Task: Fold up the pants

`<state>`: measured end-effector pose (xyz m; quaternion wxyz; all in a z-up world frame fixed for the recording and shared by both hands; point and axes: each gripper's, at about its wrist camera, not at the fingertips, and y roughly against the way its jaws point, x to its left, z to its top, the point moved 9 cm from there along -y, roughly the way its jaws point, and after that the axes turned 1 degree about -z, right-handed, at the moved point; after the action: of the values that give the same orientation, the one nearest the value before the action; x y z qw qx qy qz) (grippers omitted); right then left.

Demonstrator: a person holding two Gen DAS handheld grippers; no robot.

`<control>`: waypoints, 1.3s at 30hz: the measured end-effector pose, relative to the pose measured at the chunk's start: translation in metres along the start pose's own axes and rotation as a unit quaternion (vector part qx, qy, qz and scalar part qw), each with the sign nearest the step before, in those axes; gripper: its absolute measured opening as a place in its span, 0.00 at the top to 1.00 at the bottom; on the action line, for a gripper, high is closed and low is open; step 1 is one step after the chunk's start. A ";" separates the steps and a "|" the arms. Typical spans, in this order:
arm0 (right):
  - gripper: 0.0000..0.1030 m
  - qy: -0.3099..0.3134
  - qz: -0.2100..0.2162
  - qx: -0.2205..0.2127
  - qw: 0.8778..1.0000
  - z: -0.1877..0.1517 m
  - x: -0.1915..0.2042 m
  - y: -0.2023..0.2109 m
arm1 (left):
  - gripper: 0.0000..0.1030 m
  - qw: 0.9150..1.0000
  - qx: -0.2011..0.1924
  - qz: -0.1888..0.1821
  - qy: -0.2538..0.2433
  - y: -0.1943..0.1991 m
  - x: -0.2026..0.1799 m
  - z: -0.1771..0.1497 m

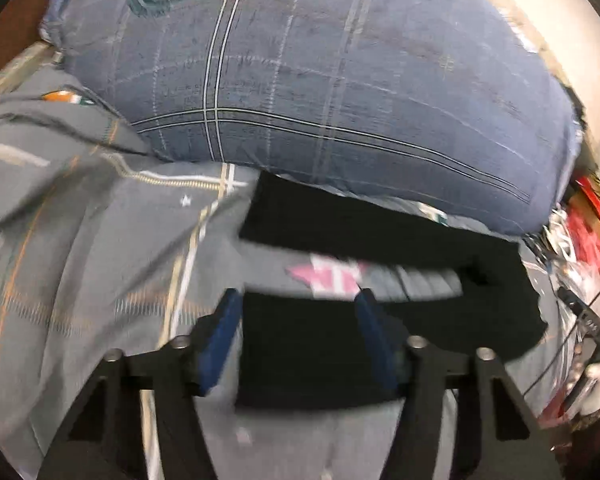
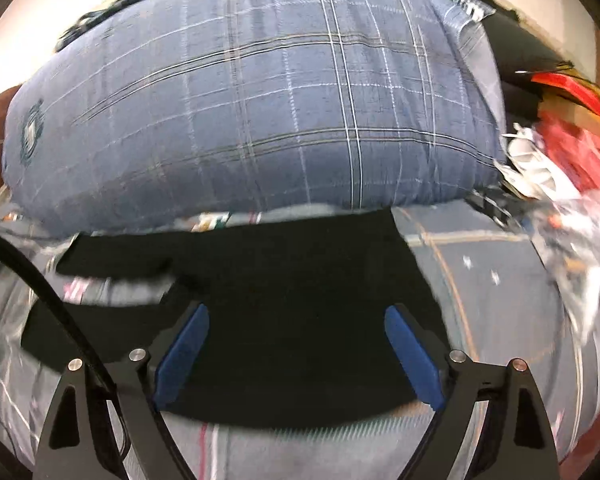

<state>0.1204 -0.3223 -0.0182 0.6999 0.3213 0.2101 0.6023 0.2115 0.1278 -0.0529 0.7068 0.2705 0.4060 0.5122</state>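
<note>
Both the left claw (image 1: 296, 300) and right claw (image 2: 296, 316) hung released, empty, above the black pants (image 2: 292, 288) at lower centre on the bed (image 1: 100, 264); seemingly between folds; the next move likely called for regrasping an edge.

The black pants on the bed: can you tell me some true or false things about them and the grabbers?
1. The black pants lie on the grey bedsheet. True.
2. The right gripper is squeezing the pants. False: its jaws stand apart, gripping nothing.
3. A blue checked pillow sits behind the pants. True.
4. The pants are red. False: they are black.
5. The left gripper holds the pillow. False: it holds nothing.
</note>
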 end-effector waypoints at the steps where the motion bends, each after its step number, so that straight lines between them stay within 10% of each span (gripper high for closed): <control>1: 0.10 -0.005 0.006 0.011 1.000 0.012 -0.005 -0.011 | 0.45 1.000 0.009 -0.004 0.001 -0.010 0.003 0.010; 10: 0.16 -0.033 -0.015 0.114 0.993 0.071 -0.054 -0.124 | 0.45 0.996 0.085 0.012 0.007 -0.139 0.025 0.075; 22: 0.17 -0.062 -0.068 0.179 0.979 0.061 -0.080 -0.201 | 0.33 0.992 0.120 -0.007 -0.032 -0.195 0.015 0.089; 25: 0.66 -0.032 -0.082 0.197 0.976 0.049 -0.072 -0.208 | 0.91 0.989 0.119 0.026 -0.087 -0.197 0.001 0.085; 27: 0.88 -0.029 -0.075 0.189 0.979 0.052 -0.066 -0.203 | 0.92 0.990 0.107 0.013 -0.094 -0.188 -0.008 0.086; 39: 0.92 -0.035 -0.034 0.122 0.991 0.071 -0.046 -0.108 | 0.92 0.995 0.002 -0.007 -0.099 -0.084 -0.031 0.100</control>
<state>0.2368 -0.3886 -0.0484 0.6825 0.4177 0.2683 0.5365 0.3346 0.0741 -0.0578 0.7464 0.3182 0.3369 0.4777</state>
